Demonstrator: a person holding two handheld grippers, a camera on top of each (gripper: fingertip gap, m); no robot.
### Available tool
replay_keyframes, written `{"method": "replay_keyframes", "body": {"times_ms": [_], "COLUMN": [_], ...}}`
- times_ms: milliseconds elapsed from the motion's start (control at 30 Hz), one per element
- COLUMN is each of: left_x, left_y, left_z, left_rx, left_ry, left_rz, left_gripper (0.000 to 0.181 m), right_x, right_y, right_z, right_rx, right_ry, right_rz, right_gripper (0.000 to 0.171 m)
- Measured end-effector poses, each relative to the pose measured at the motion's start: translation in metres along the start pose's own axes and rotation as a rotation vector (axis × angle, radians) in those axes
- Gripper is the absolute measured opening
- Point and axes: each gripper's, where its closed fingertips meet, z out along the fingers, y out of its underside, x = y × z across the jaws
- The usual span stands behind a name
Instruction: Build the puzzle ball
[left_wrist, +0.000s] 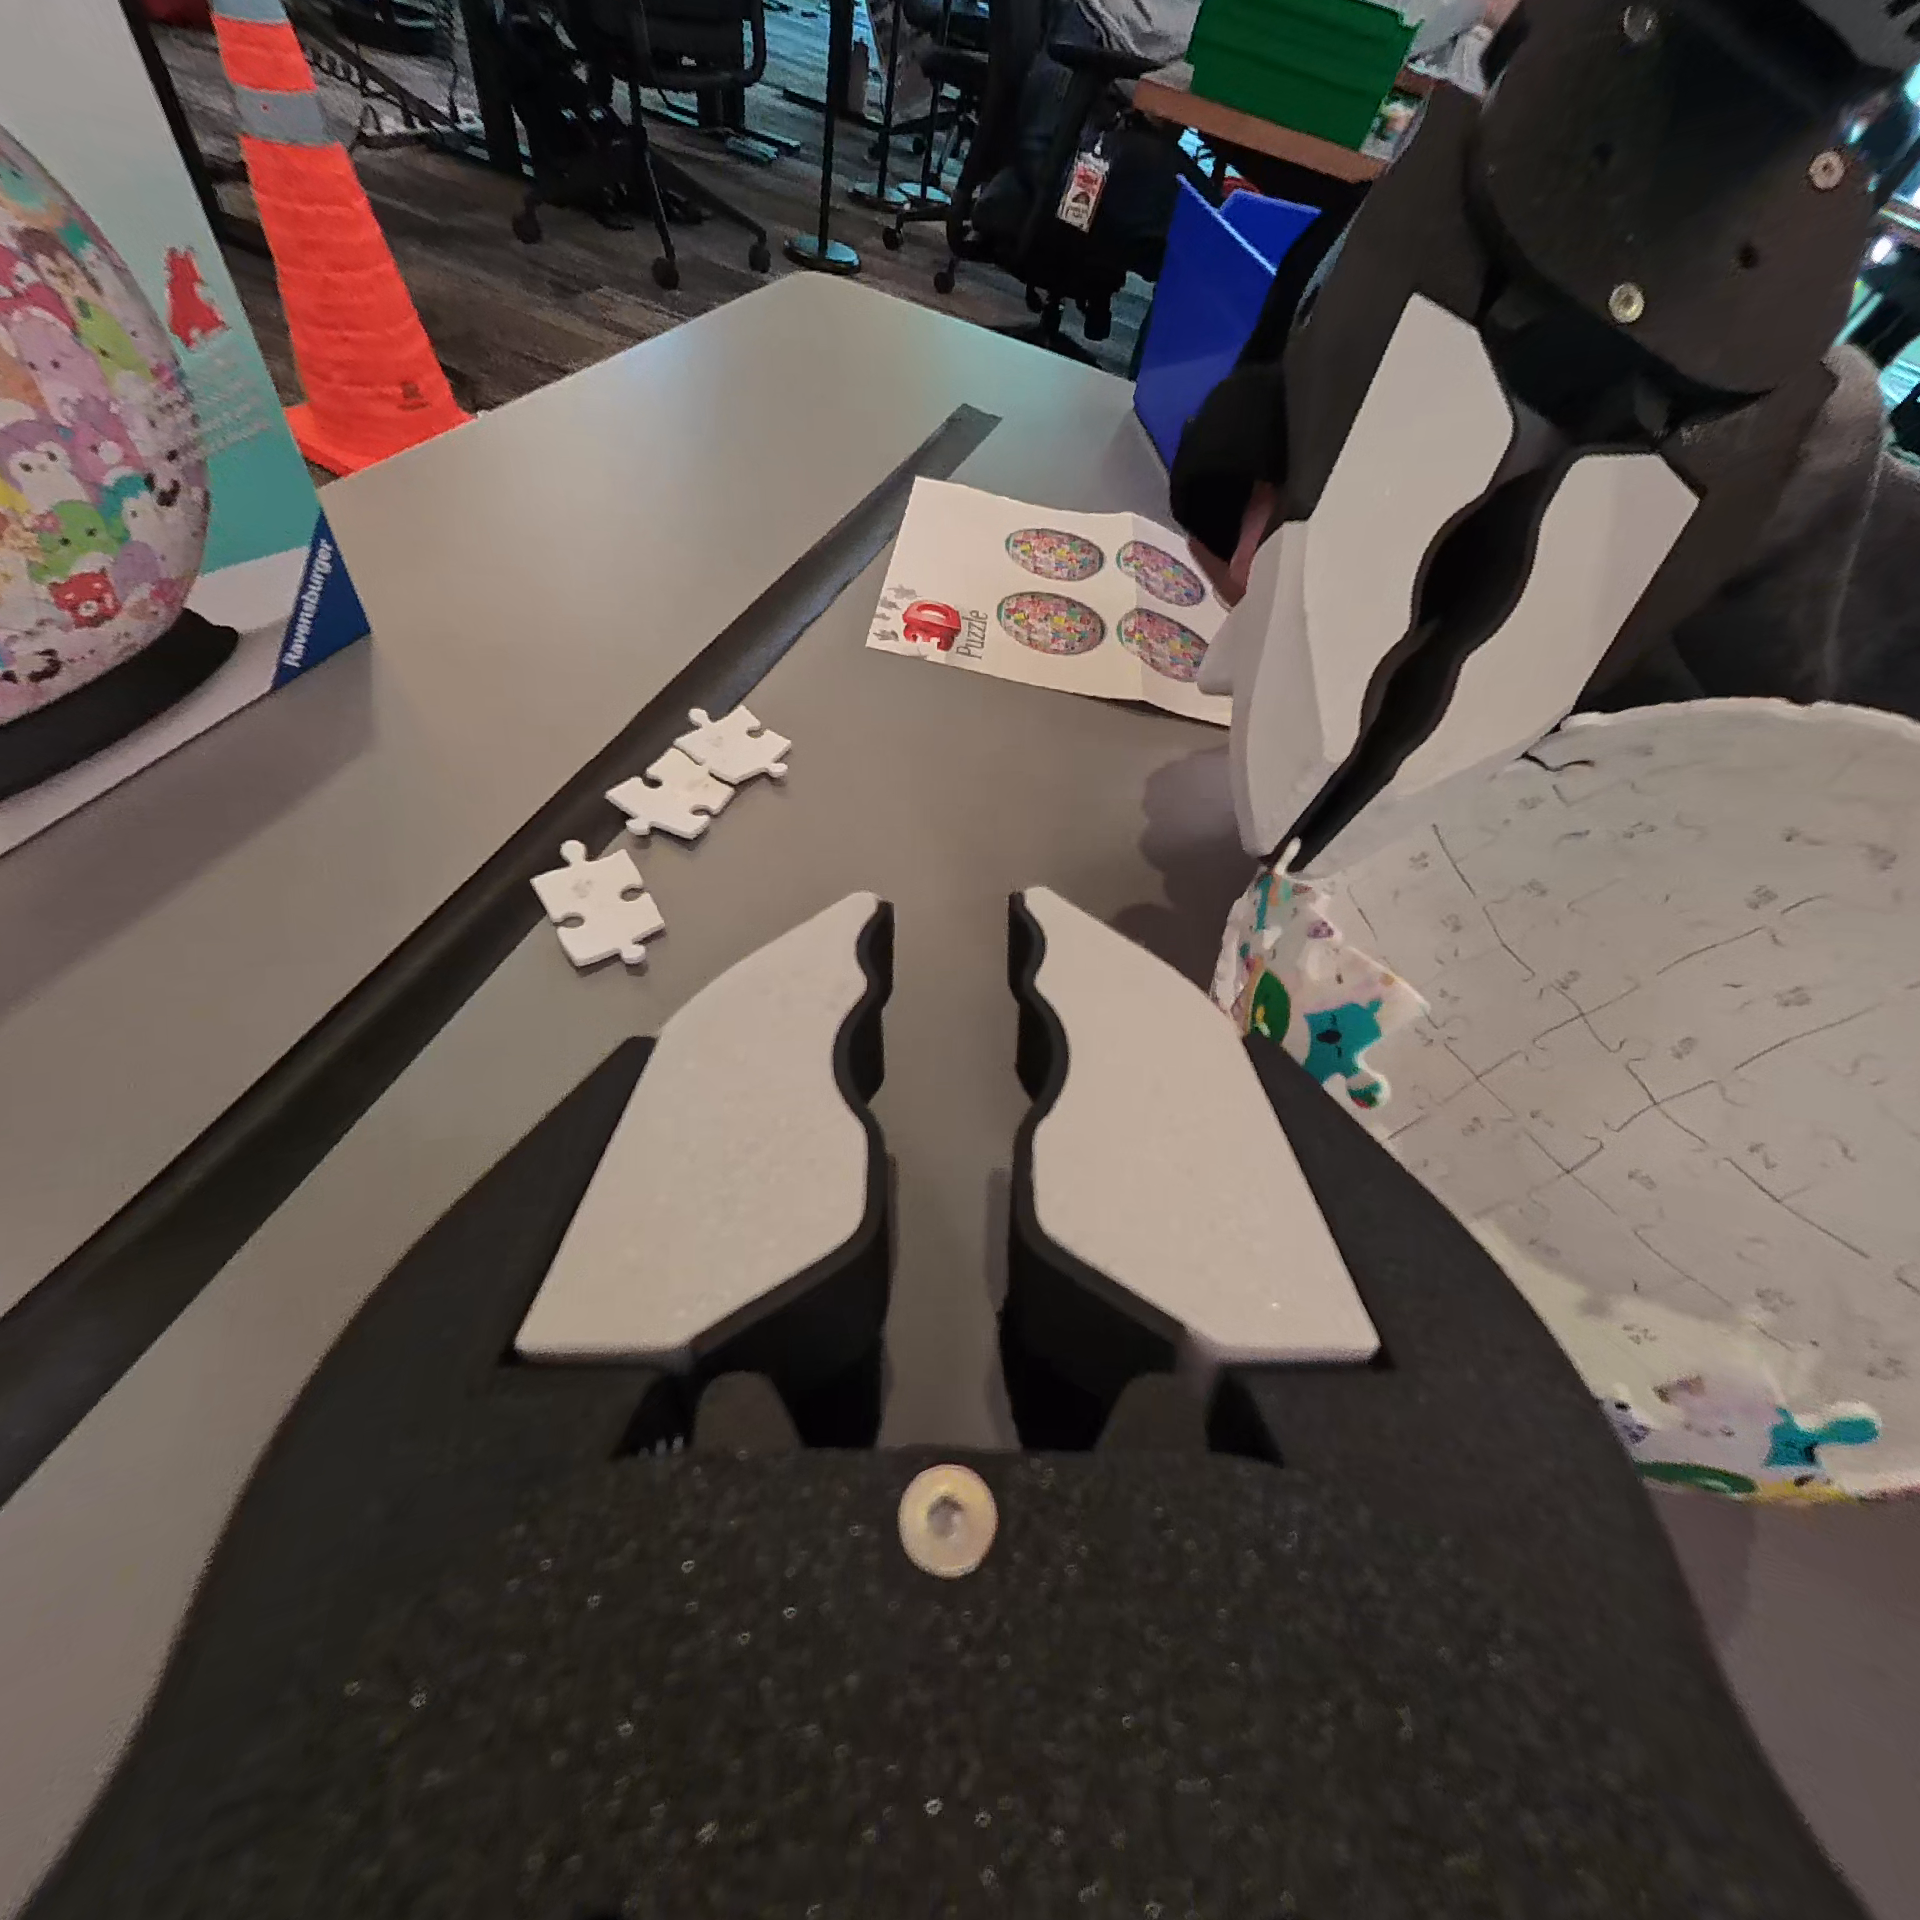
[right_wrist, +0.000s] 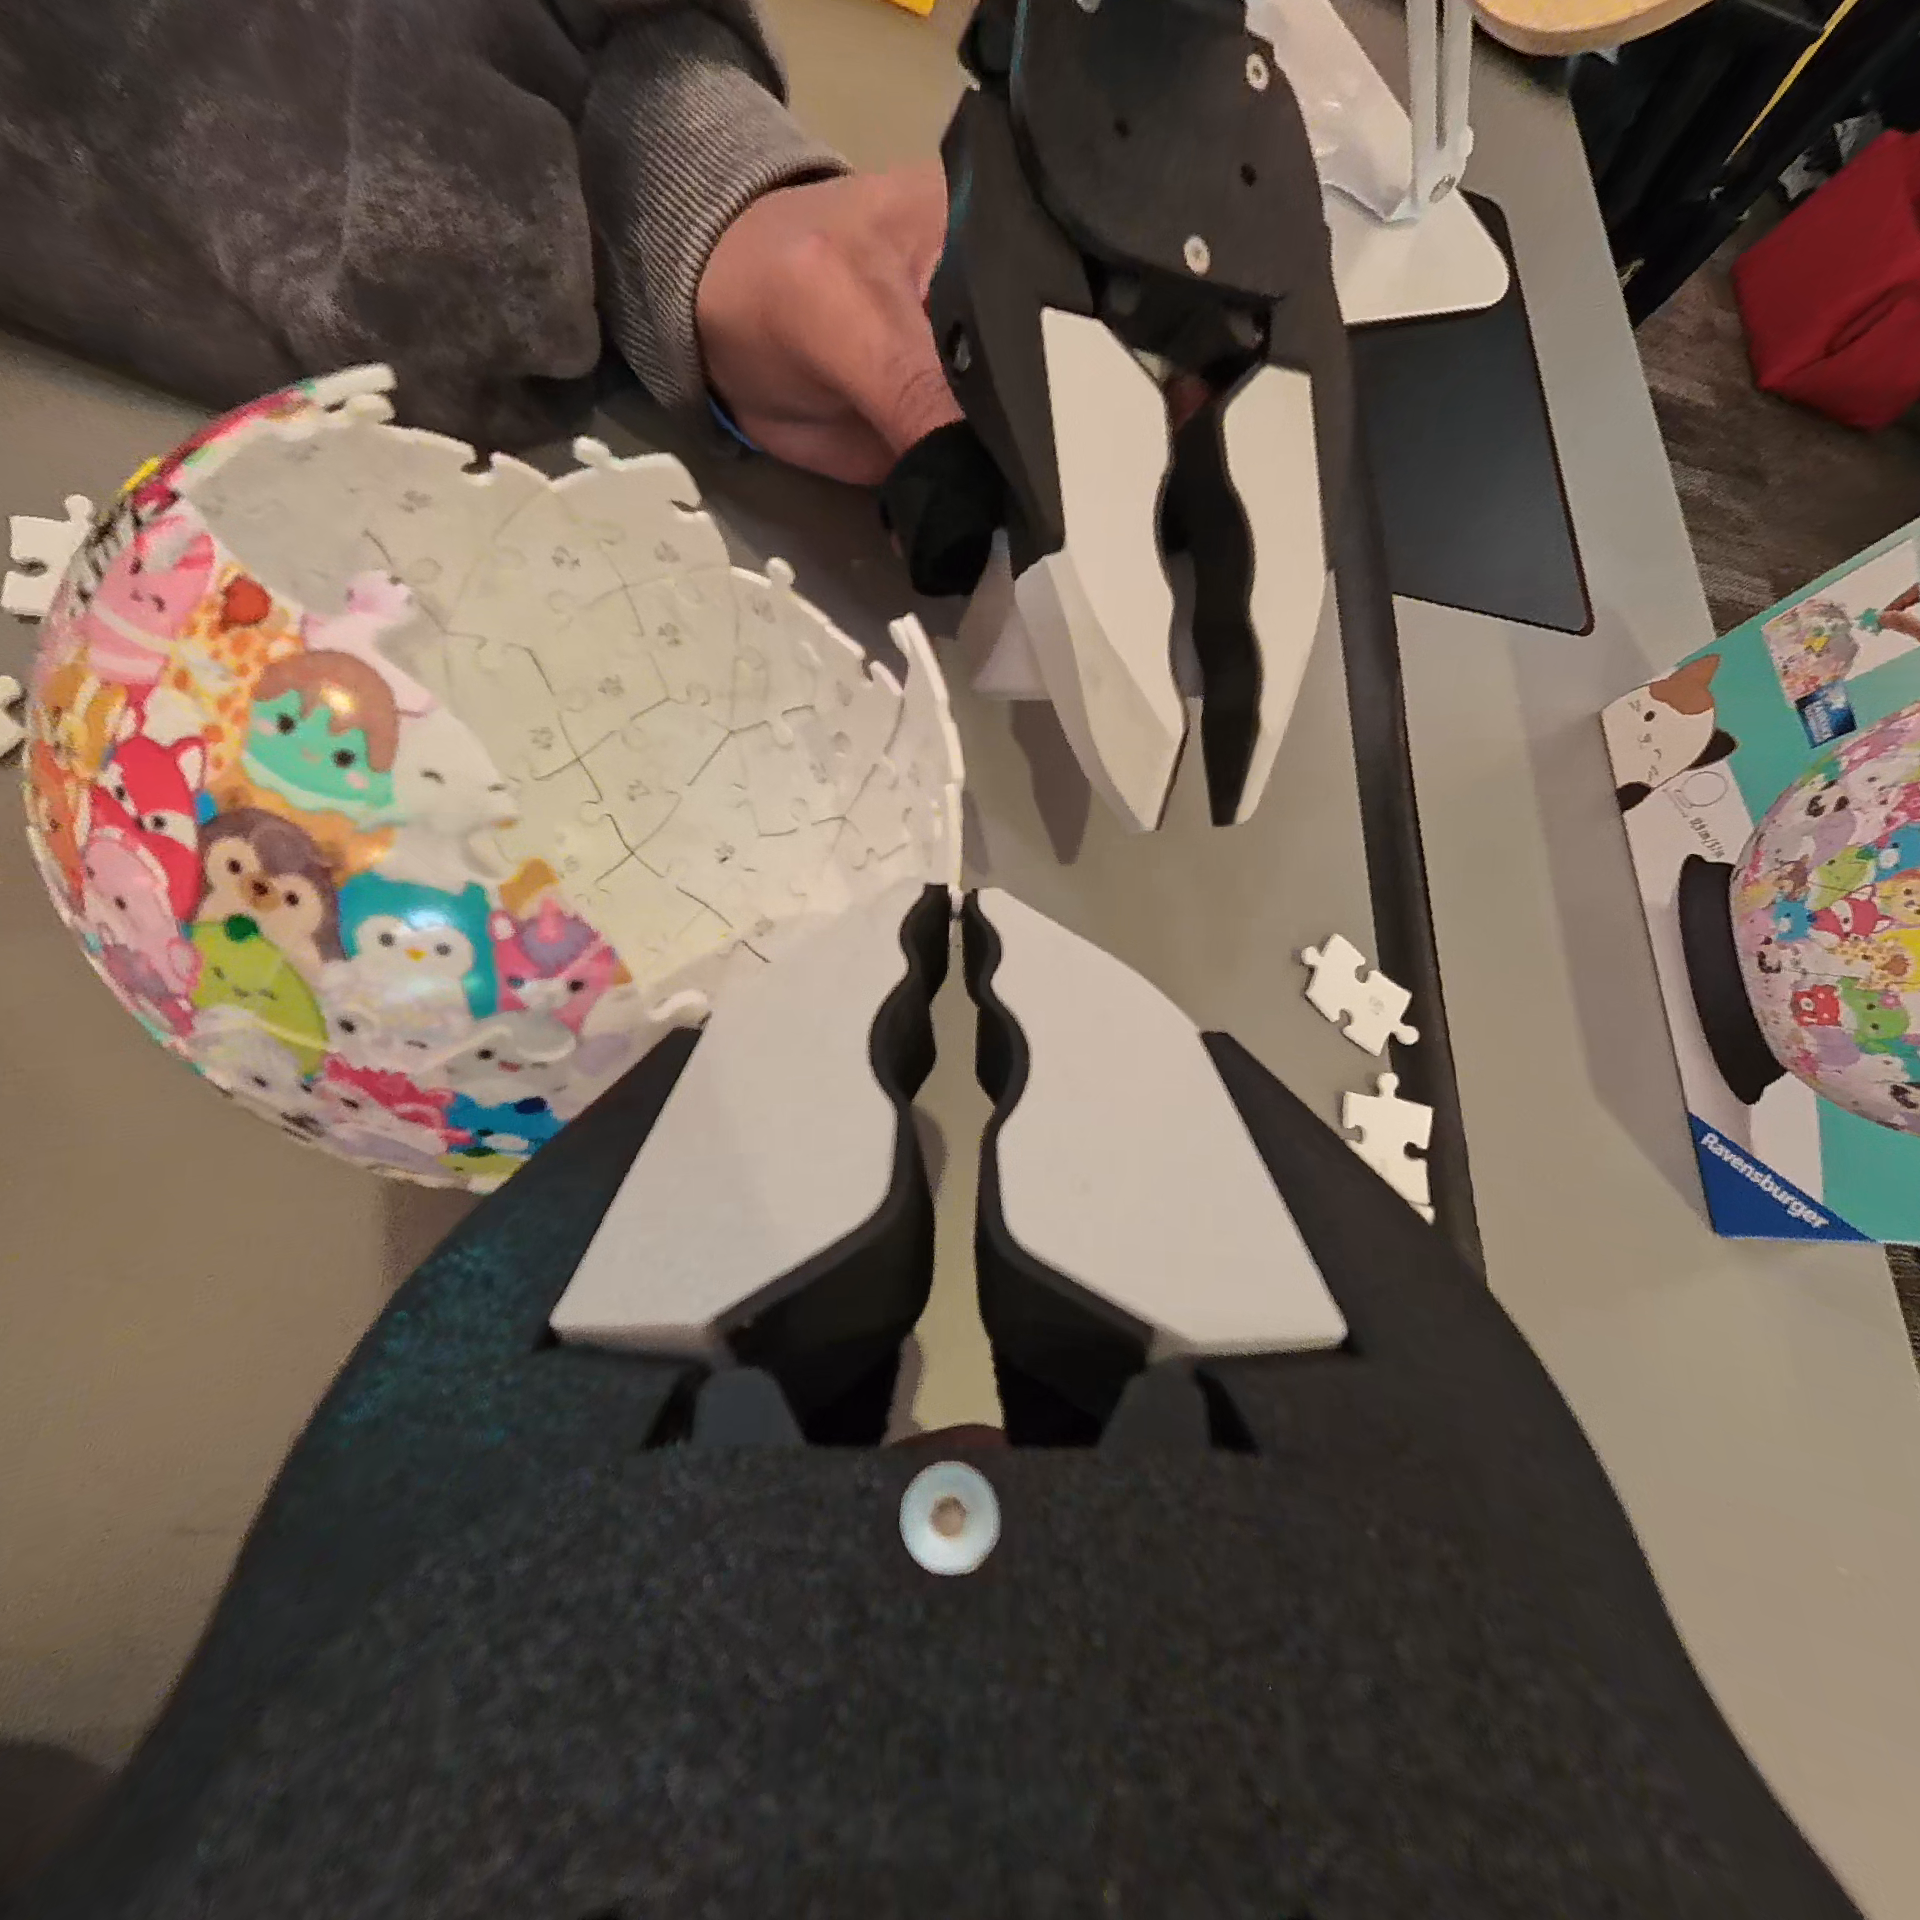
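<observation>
The half-built puzzle ball (right_wrist: 416, 779) lies on the grey table as an open shell, colourful outside and white inside; it also shows in the left wrist view (left_wrist: 1662, 1039). My right gripper (right_wrist: 956, 909) is shut on the shell's rim and shows in the left wrist view (left_wrist: 1288, 852) pinching that edge. My left gripper (left_wrist: 951, 914) is open and empty, low over the table, left of the shell; it shows in the right wrist view (right_wrist: 1195, 800). Three loose pieces (left_wrist: 597, 904) lie white side up just ahead and left of it, also in the right wrist view (right_wrist: 1356, 992).
The puzzle box (left_wrist: 156, 468) stands at the left, the instruction sheet (left_wrist: 1049, 603) lies farther ahead. A dark seam (left_wrist: 727, 644) runs across the table. An orange cone (left_wrist: 332, 260) and a blue bin (left_wrist: 1205, 312) are beyond the table. More pieces (right_wrist: 42, 551) lie behind the ball. The left gripper's tips are roughly 6 cm from the right gripper's.
</observation>
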Motion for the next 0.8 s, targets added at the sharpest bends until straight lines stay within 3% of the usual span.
{"method": "replay_keyframes", "body": {"times_ms": [167, 333, 467, 567, 700, 800], "left_x": [0.009, 0.043, 0.046, 0.023, 0.006, 0.019], "left_y": [-0.003, -0.023, -0.027, -0.013, -0.015, -0.03], "left_z": [-0.002, -0.027, -0.039, -0.038, -0.043, -0.047], "left_rx": [0.018, 0.02, -0.052, -0.141, -0.108, -0.087], "left_ry": [0.058, 0.248, 0.171, 0.037, -0.065, -0.078], "left_rz": [-0.01, -0.045, 0.051, 0.093, 0.054, 0.074], "left_gripper": [0.02, 0.024, 0.032, 0.031, 0.026, 0.035], "right_x": [-0.001, 0.0, 0.0, -0.001, -0.001, -0.001], "right_y": [0.0, -0.005, -0.006, -0.005, -0.005, -0.003], "right_z": [0.0, -0.003, -0.003, -0.002, -0.003, -0.003], "right_rx": [0.02, 0.03, 0.04, 0.037, 0.035, 0.046], "right_ry": [0.006, 0.017, 0.012, 0.011, 0.016, 0.017], "right_rz": [0.009, -0.002, 0.006, 0.008, 0.01, 0.026], "right_gripper": [0.002, 0.002, 0.002, 0.002, 0.002, 0.002]}}
